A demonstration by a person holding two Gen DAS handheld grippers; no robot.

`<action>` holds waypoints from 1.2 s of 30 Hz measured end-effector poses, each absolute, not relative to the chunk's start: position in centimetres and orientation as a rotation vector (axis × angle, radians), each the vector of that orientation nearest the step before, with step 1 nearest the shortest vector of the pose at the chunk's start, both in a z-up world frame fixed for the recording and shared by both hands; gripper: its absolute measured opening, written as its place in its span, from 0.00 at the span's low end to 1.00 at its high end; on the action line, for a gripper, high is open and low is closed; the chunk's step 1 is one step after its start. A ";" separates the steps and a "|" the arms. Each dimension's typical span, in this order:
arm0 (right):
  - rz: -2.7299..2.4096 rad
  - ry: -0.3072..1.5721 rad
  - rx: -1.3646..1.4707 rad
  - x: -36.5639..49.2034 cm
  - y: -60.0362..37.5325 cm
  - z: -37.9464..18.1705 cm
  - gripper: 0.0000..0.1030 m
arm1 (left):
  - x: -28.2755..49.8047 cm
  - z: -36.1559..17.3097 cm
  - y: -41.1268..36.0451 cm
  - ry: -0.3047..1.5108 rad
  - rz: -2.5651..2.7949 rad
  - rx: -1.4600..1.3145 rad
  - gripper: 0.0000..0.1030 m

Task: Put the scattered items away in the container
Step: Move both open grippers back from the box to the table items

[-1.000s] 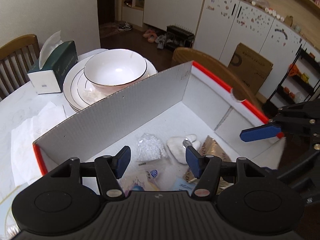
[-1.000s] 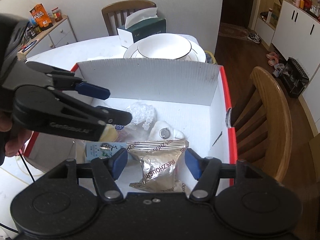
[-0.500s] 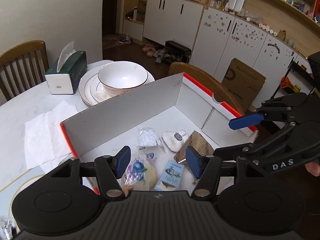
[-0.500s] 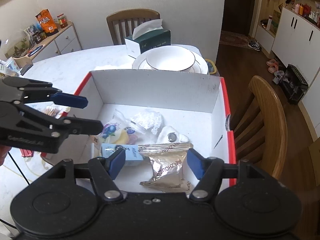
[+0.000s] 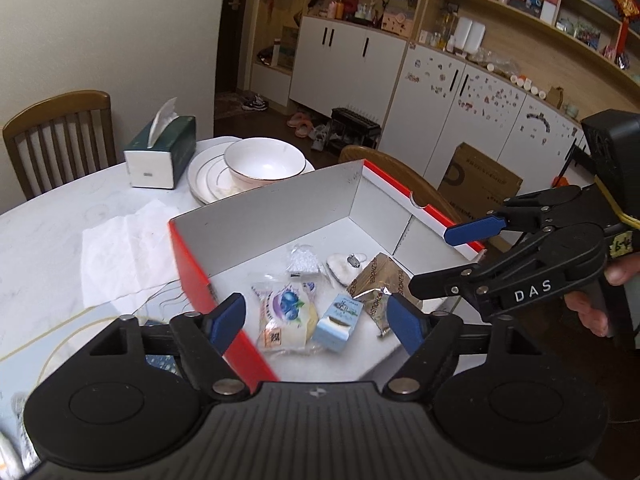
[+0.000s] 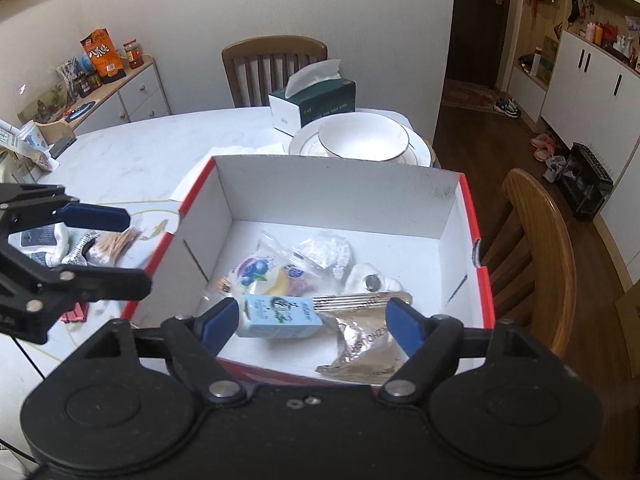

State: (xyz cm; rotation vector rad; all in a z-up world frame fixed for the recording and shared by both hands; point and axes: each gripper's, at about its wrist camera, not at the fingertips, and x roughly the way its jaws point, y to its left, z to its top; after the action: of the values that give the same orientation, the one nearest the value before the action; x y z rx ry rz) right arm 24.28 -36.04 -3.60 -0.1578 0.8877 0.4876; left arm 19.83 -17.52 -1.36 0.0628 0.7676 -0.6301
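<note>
Box [image 6: 460,208] holds snacks; only right view shows cotton swabs [image 6: 116,242] outside; both tools opening, empty.

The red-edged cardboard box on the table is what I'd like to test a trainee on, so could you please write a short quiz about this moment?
1. True or false: the light blue carton lies inside the red-edged box.
2. What sits on the stacked plates behind the box? A) a mug B) a white bowl C) a kettle
3. Fill in: on the table left of the box, outside it, a bundle of ____ is not yet tidied.

Key: 1 true. 2 B. 3 cotton swabs; they lie beside the left gripper, whose jaws are opening with nothing between them. The right gripper jaws are opening too, above the carton.
</note>
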 end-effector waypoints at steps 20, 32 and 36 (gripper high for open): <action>0.514 0.877 -0.152 19.8 -28.0 -3.6 0.87 | 16.6 -2.8 -7.6 0.788 -0.558 -0.005 0.85; 0.569 0.892 -0.175 18.0 -21.2 -4.2 0.87 | 15.7 -3.9 1.2 0.764 -0.495 0.009 0.99; 0.580 0.896 -0.185 17.7 -18.8 -4.5 0.87 | 15.8 -4.3 4.2 0.763 -0.478 0.039 0.99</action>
State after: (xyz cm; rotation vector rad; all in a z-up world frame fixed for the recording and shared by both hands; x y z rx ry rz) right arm 17.72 -18.79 -4.50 -0.1848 0.8963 0.5797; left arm 15.84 4.23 -4.27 0.0388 0.7634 -0.4776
